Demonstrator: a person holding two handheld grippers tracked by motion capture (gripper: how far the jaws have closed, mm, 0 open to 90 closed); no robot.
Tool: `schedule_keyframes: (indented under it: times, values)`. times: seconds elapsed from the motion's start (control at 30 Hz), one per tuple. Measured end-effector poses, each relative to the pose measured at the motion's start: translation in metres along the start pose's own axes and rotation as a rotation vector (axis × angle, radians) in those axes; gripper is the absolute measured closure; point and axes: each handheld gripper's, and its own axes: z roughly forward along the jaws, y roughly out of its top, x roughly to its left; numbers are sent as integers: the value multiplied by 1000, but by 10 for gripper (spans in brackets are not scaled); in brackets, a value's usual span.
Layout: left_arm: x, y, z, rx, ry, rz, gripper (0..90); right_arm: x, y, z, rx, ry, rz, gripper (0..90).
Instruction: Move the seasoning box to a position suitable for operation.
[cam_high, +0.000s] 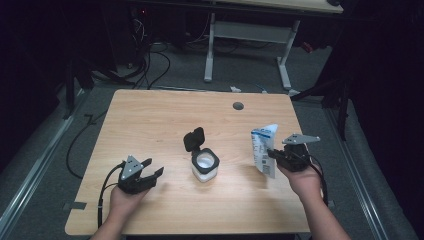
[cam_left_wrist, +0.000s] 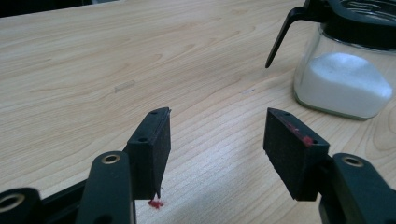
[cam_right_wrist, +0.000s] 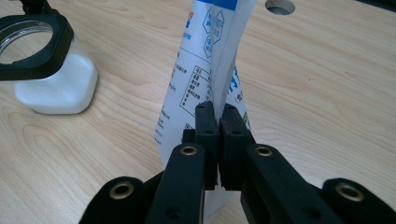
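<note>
Surface: pale wood surface (cam_high: 150, 120), dark room around it.
Pouch: white-blue pouch (cam_high: 263, 150) upright, long axis vertical, clamped in my right tool (cam_high: 274, 155).
Left tool: my left tool (cam_high: 150, 167) stands apart, nothing between; jar (cam_high: 205, 165) beyond it.

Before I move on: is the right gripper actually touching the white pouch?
Touching. In the right gripper view, the right gripper has its jaws pinched shut on the edge of the white pouch, with no gap visible.

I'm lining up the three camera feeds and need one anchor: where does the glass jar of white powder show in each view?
High view: the jar stands mid-table, black lid flipped open, between the two grippers.
Left gripper view: top right corner, beyond the open jaws.
Right gripper view: top left, left of the white pouch pinched in the jaws.
Shared landmark: the jar's black collar.
</note>
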Motion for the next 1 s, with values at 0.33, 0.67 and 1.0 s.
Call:
schedule_keyframes:
  times: [0.33, 0.67, 1.0]
  values:
    - [4, -1, -4, -6, 30, -14, 412, 5, -18, 0, -106, 0, 8, 882]
    - [7, -1, -8, -9, 48, -13, 395, 10, -31, 7, -221, -6, 11, 882]
    - [-4, 1, -14, -4, 67, 37, 390, 3, -49, 18, -326, 0, 58, 882]
